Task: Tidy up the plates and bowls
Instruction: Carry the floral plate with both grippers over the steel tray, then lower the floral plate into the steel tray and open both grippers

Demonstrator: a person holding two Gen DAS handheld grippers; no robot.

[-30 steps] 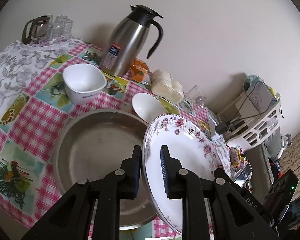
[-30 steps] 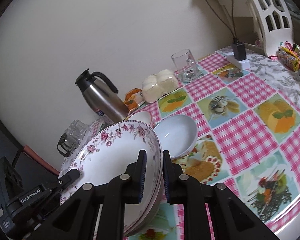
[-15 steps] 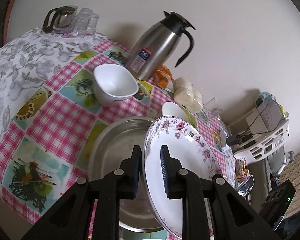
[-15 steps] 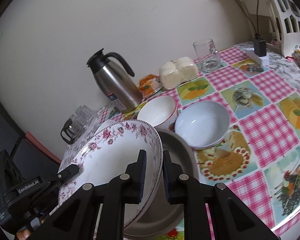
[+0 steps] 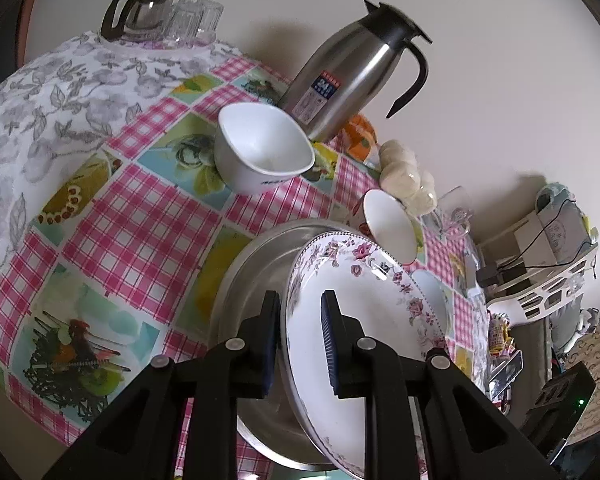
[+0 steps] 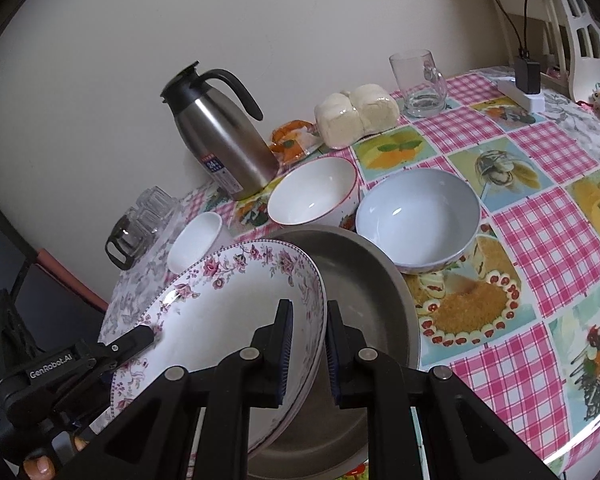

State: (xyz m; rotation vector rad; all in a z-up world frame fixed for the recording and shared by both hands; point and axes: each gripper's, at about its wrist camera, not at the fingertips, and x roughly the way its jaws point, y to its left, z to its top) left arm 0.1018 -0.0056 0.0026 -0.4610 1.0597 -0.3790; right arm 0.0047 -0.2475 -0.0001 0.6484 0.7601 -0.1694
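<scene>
Tablecloth (image 6: pixel 540 216), pink check w/ fruit pics, filled the right half of the right wrist view. Metal pan (image 6: pixel 364 280) sat centre-low. Floral plate (image 6: pixel 228 304), maybe a stack of them, hung tilted over the pan's left side, lower centre. Right gripper (image 6: pixel 306 344) was clamped on its right rim, bottom centre; left gripper (image 5: pixel 300 340) was pinched on the opposite rim, bottom centre of its own view, & showed lower left in the right view. Steel jug (image 6: pixel 220 136) stood upper left by the wall. Grey bowl (image 6: pixel 418 220) & red-rimmed bowl (image 6: pixel 312 196) sat just above the pan; square white bowl (image 5: pixel 264 148) upper centre in the left view. Glass mug (image 6: pixel 420 80) upper right.
</scene>
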